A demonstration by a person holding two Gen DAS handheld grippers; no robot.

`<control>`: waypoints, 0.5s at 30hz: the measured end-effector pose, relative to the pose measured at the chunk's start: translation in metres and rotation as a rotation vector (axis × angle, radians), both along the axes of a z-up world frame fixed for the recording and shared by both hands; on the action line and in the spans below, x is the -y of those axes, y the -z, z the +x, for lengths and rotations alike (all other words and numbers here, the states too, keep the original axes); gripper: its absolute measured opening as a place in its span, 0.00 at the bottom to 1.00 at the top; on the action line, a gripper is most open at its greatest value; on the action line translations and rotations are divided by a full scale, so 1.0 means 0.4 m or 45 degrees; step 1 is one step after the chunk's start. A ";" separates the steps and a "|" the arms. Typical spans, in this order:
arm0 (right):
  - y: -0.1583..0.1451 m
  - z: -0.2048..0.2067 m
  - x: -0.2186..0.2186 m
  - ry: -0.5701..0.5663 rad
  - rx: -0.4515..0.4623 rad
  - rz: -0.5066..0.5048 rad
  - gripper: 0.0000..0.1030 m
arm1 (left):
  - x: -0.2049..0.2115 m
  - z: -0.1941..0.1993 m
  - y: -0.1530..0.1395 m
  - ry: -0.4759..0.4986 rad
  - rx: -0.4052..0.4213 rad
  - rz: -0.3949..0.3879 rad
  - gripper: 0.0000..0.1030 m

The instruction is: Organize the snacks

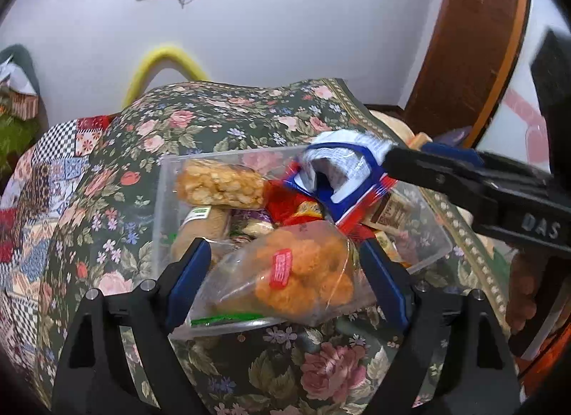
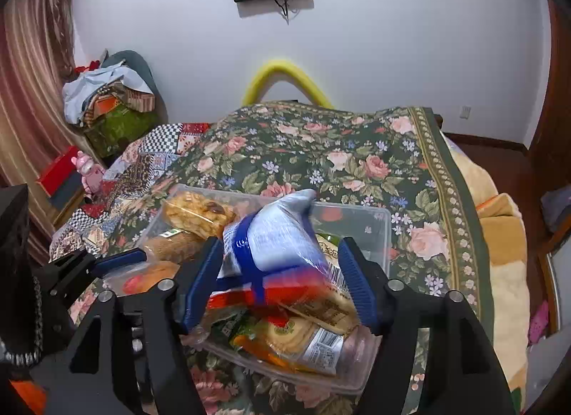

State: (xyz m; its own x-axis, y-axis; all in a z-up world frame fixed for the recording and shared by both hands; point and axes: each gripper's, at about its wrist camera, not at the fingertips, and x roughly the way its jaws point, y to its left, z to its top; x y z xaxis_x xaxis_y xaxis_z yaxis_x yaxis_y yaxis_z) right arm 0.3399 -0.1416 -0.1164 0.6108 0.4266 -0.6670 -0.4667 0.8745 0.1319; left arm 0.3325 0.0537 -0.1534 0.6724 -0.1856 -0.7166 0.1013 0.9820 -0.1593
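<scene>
A clear plastic bin (image 1: 167, 179) (image 2: 382, 222) full of snack packs stands on the floral bedspread. My left gripper (image 1: 285, 272) is open around a clear bag of orange puffed snacks (image 1: 303, 272) at the bin's near edge; whether the pads touch it I cannot tell. My right gripper (image 2: 282, 279) (image 1: 389, 161) is shut on a white, blue and red snack bag (image 2: 278, 240) (image 1: 342, 172) and holds it over the bin. A pack of pale yellow crackers (image 1: 221, 183) (image 2: 196, 215) lies at the bin's far left. Biscuit packs (image 2: 303, 336) fill the near side.
The floral bedspread (image 2: 321, 151) covers the bed; a patchwork quilt (image 2: 157, 154) lies to its left. A yellow foam tube (image 2: 285, 72) leans on the white wall behind. A wooden frame (image 1: 474, 51) stands right. Clutter (image 2: 107, 97) is piled far left.
</scene>
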 end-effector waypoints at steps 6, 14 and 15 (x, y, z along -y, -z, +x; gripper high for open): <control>-0.033 -0.047 0.019 0.002 0.026 0.026 0.63 | -0.031 -0.052 -0.076 -0.083 0.082 -0.032 0.83; -0.155 -0.194 0.052 0.009 0.176 0.053 0.63 | -0.012 -0.221 -0.272 -0.122 0.336 -0.006 0.83; -0.168 -0.211 0.056 0.009 0.193 0.061 0.63 | -0.007 -0.253 -0.302 -0.129 0.379 -0.002 0.83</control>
State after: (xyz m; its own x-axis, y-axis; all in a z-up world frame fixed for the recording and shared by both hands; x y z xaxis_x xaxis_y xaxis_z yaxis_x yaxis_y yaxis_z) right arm 0.2556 -0.1642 -0.0494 0.7059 0.4511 -0.5461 -0.4784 0.8722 0.1021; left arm 0.2311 0.0563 -0.0325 0.8677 -0.1076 -0.4854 0.0452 0.9893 -0.1386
